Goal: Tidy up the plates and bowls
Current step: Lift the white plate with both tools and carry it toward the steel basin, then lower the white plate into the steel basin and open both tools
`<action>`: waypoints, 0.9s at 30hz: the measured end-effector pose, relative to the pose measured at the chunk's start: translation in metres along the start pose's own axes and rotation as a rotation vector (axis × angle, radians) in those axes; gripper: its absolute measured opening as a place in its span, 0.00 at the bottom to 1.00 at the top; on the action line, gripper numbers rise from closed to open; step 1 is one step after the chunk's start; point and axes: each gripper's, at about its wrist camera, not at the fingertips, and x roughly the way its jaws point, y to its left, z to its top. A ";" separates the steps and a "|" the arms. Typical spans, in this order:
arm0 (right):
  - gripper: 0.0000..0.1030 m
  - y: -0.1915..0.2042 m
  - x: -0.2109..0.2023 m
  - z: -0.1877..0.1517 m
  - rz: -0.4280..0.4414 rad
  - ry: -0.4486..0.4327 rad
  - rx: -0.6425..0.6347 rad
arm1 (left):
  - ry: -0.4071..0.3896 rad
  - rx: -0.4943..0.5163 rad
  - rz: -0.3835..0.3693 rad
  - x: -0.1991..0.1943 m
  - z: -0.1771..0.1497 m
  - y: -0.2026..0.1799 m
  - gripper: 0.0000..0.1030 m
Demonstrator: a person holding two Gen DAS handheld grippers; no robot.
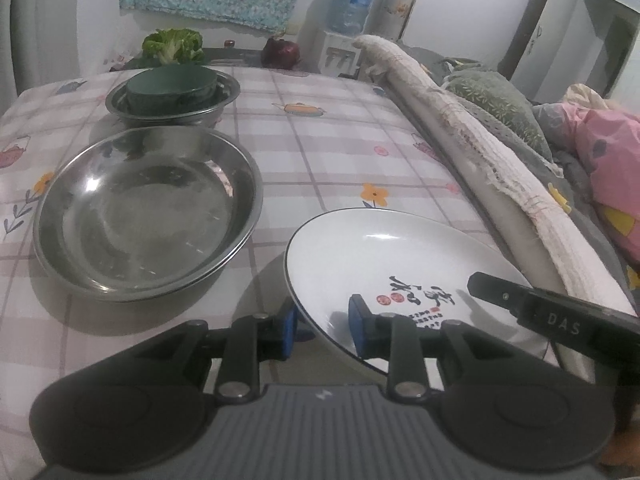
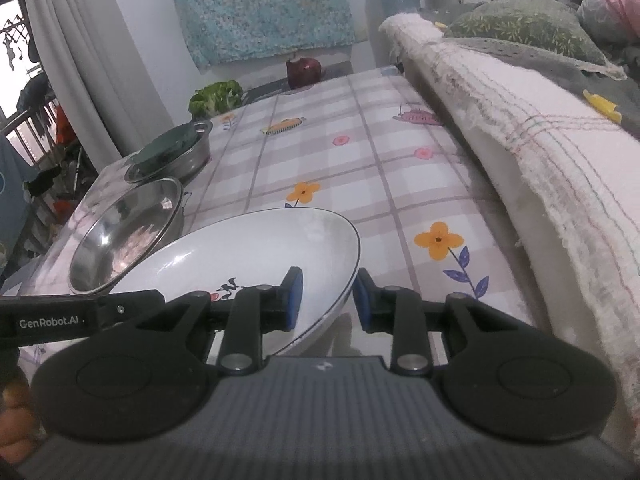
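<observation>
A white plate with black lettering lies at the near right of the checked tablecloth. My left gripper straddles the plate's near-left rim; one blue pad is outside, the other over the inner face, and a slim gap shows. On the opposite side of the plate, my right gripper straddles the rim the same way, without pressing. Left of the plate sits a wide steel basin. Behind it, a smaller steel bowl holds an upturned dark green bowl.
A long towel-covered bolster runs along the table's right edge, with cushions and bedding beyond. Leafy greens and a dark red vegetable sit at the far end. A water dispenser stands behind. The table's left edge drops off.
</observation>
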 end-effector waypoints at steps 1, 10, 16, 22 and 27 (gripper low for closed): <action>0.27 0.000 0.000 0.000 -0.001 -0.001 -0.001 | 0.001 -0.002 -0.001 0.001 0.000 0.000 0.28; 0.27 0.002 -0.005 0.003 -0.002 -0.020 -0.012 | -0.024 0.000 -0.006 -0.006 0.003 -0.001 0.28; 0.27 0.008 -0.012 0.012 -0.004 -0.051 -0.029 | -0.061 -0.007 -0.019 -0.018 0.010 -0.001 0.28; 0.27 0.019 -0.022 0.025 0.005 -0.084 -0.041 | -0.111 -0.022 -0.029 -0.035 0.022 0.004 0.28; 0.27 0.036 -0.026 0.041 0.027 -0.108 -0.065 | -0.159 -0.050 -0.024 -0.050 0.034 0.016 0.28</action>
